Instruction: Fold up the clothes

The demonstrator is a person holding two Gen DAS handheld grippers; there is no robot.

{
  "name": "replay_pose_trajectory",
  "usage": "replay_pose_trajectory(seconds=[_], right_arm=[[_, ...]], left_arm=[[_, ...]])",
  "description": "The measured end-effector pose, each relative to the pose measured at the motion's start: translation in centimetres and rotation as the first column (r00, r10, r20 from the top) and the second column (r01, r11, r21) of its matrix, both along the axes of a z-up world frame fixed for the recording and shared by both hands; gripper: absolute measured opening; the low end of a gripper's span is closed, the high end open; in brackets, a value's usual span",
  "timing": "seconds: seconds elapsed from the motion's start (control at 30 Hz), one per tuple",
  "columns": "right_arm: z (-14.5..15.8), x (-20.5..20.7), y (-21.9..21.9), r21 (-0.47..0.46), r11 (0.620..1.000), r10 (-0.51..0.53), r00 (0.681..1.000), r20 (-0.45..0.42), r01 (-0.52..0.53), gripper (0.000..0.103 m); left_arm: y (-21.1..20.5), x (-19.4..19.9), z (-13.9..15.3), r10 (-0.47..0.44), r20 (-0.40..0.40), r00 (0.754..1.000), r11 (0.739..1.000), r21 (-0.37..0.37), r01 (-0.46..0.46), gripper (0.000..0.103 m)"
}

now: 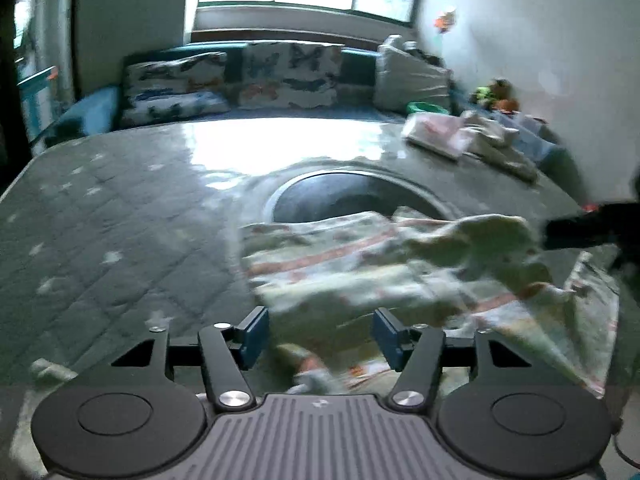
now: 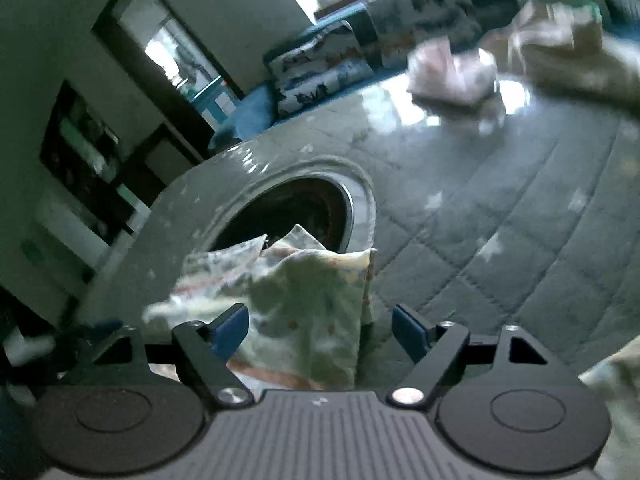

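Observation:
A pale green patterned garment (image 1: 400,268) with orange stripes lies crumpled on the grey quilted table cover (image 1: 112,220), partly over a round dark hole. My left gripper (image 1: 322,338) is open just above its near edge, with cloth between the blue pads but not clamped. My right gripper shows in the left wrist view as a dark shape (image 1: 580,228) at the garment's right end. In the right wrist view the same garment (image 2: 304,308) lies bunched between the open fingers of my right gripper (image 2: 320,330), loose.
A round dark opening (image 1: 352,196) is set in the table middle. Folded pinkish and beige clothes (image 1: 468,136) are stacked at the far right, also seen in the right wrist view (image 2: 480,68). Butterfly-print cushions (image 1: 288,76) line a bench below the window. Dark shelving (image 2: 92,152) stands beyond the table.

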State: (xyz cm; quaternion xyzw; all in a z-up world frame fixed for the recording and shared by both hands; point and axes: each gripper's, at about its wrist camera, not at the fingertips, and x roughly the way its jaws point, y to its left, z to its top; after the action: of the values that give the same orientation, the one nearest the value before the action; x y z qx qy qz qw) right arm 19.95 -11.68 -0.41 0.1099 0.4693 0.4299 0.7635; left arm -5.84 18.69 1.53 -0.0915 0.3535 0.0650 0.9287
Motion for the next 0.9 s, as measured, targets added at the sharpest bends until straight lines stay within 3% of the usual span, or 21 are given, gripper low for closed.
replay_pose_trajectory(seconds=[0.07,0.23,0.43,0.57,0.7,0.9], right_arm=[[-1.1,1.1,0.3,0.040,0.999,-0.010,0.997,-0.078,0.014,0.082],[-3.6,3.3,1.2,0.130,0.989,-0.037,0.971,-0.238,0.069,0.083],[-5.3,5.4,2.1,0.218,0.970,-0.034,0.943,-0.332,0.111,0.085],[-6.1,6.7,2.4,0.293,0.945,-0.020,0.919,-0.394,0.146,0.085],[-6.3,7.2,3.1,0.357,0.921,0.012,0.906,-0.423,0.154,0.085],[-4.6,7.0,3.5,0.387,0.915,0.044,0.926,-0.375,0.114,0.086]], left_arm=[[-1.5,0.6,-0.1,-0.057,0.017,0.998,0.998,0.002,0.057,0.075],[-5.3,2.7,-1.2,-0.199,0.008,0.980,0.979,-0.035,0.200,0.077],[-9.1,4.6,-2.7,-0.333,-0.006,0.943,0.940,-0.085,0.331,0.077],[-10.3,5.3,-3.4,-0.369,-0.027,0.929,0.926,-0.098,0.365,0.077],[-10.7,5.6,-3.9,-0.379,-0.040,0.924,0.922,-0.103,0.374,0.080],[-11.0,5.9,-4.4,-0.388,-0.051,0.920,0.918,-0.110,0.381,0.082]])
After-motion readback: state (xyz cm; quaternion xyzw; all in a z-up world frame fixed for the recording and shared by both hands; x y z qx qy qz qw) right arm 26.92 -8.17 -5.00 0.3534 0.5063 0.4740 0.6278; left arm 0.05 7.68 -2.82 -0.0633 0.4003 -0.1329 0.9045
